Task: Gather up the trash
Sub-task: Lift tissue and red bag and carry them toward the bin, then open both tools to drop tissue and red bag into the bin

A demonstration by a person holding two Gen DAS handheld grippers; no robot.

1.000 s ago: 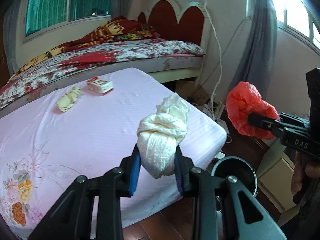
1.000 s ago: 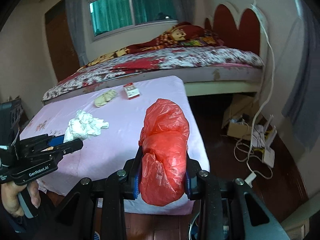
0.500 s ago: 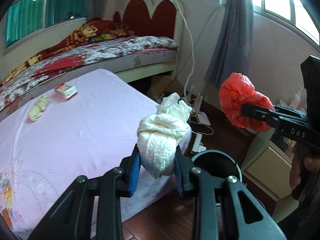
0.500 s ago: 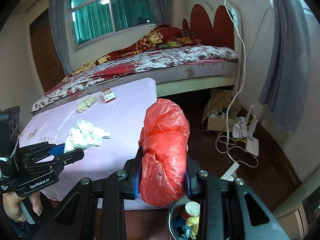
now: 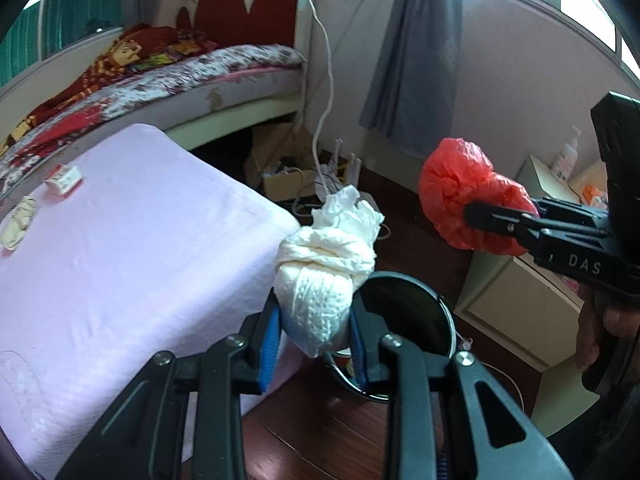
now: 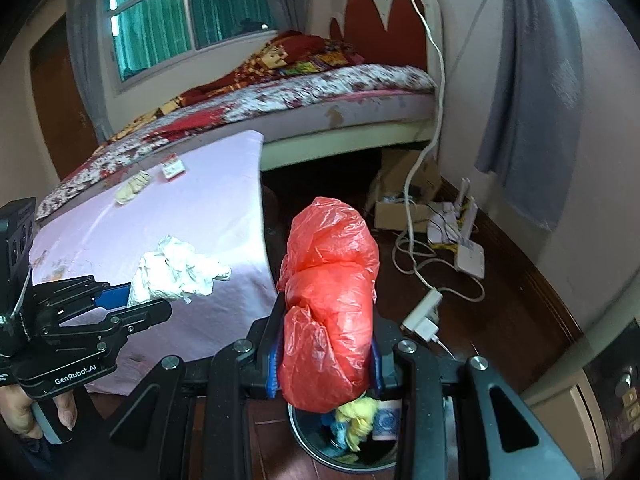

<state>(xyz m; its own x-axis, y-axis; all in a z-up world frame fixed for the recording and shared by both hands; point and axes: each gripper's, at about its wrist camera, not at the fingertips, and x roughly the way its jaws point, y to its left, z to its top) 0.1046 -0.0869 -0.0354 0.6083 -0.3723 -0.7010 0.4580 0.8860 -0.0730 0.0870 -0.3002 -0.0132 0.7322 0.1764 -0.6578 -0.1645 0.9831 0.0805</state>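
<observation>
Red plastic fills my right gripper (image 6: 324, 354): its jaws are clamped on a crumpled red plastic bag (image 6: 329, 304) held right above the round trash bin (image 6: 304, 438). Only the right wrist view looks down into that bin, where I see a yellow scrap (image 6: 356, 414) and a blue-patterned cup (image 6: 386, 420); from the left wrist view the bin (image 5: 404, 304) shows just a dark interior. My left gripper (image 5: 316, 338) has its blue-padded jaws closed on a wad of white tissue (image 5: 326, 276), held near the bin's rim beside the corner of the pink mattress (image 5: 132, 248). On that mattress, well apart from me, lie a red-and-white carton (image 5: 64, 178) and a pale crumpled wrapper (image 5: 18, 222). The left view alone shows a pump bottle (image 5: 568, 154) on the cabinet.
</observation>
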